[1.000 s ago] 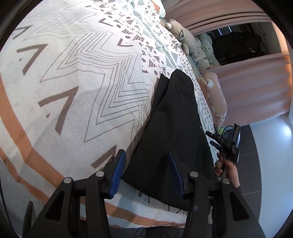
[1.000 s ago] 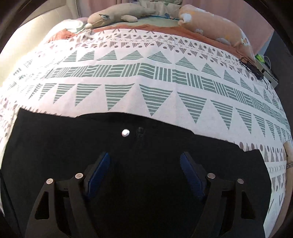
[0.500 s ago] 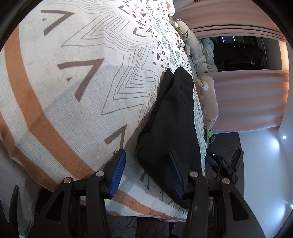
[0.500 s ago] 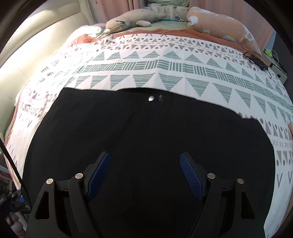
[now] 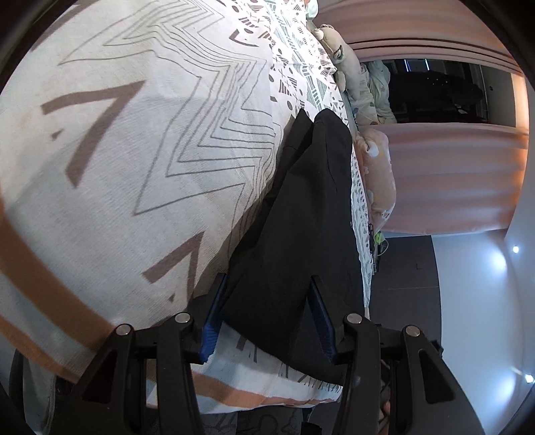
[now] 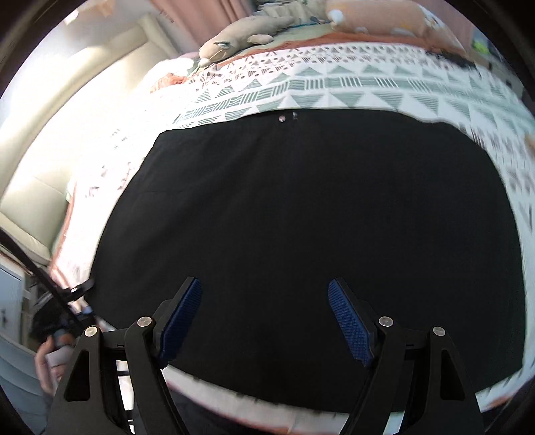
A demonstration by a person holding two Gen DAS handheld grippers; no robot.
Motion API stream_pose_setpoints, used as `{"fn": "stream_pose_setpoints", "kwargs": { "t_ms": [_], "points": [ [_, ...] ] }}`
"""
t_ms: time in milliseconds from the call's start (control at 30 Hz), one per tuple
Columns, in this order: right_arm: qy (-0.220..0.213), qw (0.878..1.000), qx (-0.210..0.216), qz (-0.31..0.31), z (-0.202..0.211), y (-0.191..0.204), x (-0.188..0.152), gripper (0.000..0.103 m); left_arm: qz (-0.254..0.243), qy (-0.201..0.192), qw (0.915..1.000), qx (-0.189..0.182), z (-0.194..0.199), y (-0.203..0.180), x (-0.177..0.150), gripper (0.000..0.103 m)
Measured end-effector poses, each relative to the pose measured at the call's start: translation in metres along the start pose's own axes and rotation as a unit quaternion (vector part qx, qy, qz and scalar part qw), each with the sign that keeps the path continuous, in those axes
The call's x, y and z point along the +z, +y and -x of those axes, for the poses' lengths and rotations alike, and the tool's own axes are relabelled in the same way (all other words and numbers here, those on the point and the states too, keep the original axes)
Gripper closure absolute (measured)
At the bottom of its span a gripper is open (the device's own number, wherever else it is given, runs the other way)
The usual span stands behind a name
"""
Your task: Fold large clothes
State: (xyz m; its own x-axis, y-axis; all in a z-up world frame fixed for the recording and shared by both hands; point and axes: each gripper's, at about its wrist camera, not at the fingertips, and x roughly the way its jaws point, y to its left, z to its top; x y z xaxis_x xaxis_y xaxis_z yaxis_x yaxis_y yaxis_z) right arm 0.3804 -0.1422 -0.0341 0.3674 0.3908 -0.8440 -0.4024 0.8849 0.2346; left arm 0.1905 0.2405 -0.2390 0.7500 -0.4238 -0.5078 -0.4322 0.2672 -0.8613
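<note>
A large black garment (image 6: 301,227) lies flat on the patterned bedspread (image 6: 334,83), a silver button (image 6: 282,118) at its far edge. In the left wrist view the garment (image 5: 301,241) runs along the bed's right side. My left gripper (image 5: 265,308) is open, its blue pads astride the garment's near corner at the bed's edge. My right gripper (image 6: 265,314) is open and empty, hovering over the garment's near edge. The hand holding the left gripper (image 6: 57,348) shows at the lower left of the right wrist view.
Plush toys (image 6: 240,36) and a peach pillow (image 6: 378,16) lie along the far side of the bed. A cream headboard (image 6: 67,110) is on the left. Pink curtains (image 5: 451,174) and dark floor (image 5: 408,267) lie beyond the bed's right edge.
My left gripper has moved onto the garment's near corner, pads now on either side of it. My right gripper has pulled back toward the bed's near edge, showing more of the garment.
</note>
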Motion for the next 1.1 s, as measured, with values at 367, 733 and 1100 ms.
{"fn": "stream_pose_setpoints", "kwargs": {
  "t_ms": [367, 733, 1100],
  "points": [
    [0.008, 0.999, 0.021, -0.04, 0.017, -0.022, -0.049, 0.037, -0.048, -0.008, 0.9982, 0.035, -0.016, -0.019, 0.0, 0.054],
    [0.033, 0.999, -0.012, 0.012, -0.017, 0.01, -0.055, 0.048, -0.048, -0.01, 0.9981, 0.035, -0.019, -0.018, -0.003, 0.074],
    [0.024, 0.999, -0.042, -0.017, -0.046, -0.007, -0.022, 0.057, -0.081, -0.021, 0.9941, -0.07, -0.005, -0.077, -0.004, 0.089]
  ]
}}
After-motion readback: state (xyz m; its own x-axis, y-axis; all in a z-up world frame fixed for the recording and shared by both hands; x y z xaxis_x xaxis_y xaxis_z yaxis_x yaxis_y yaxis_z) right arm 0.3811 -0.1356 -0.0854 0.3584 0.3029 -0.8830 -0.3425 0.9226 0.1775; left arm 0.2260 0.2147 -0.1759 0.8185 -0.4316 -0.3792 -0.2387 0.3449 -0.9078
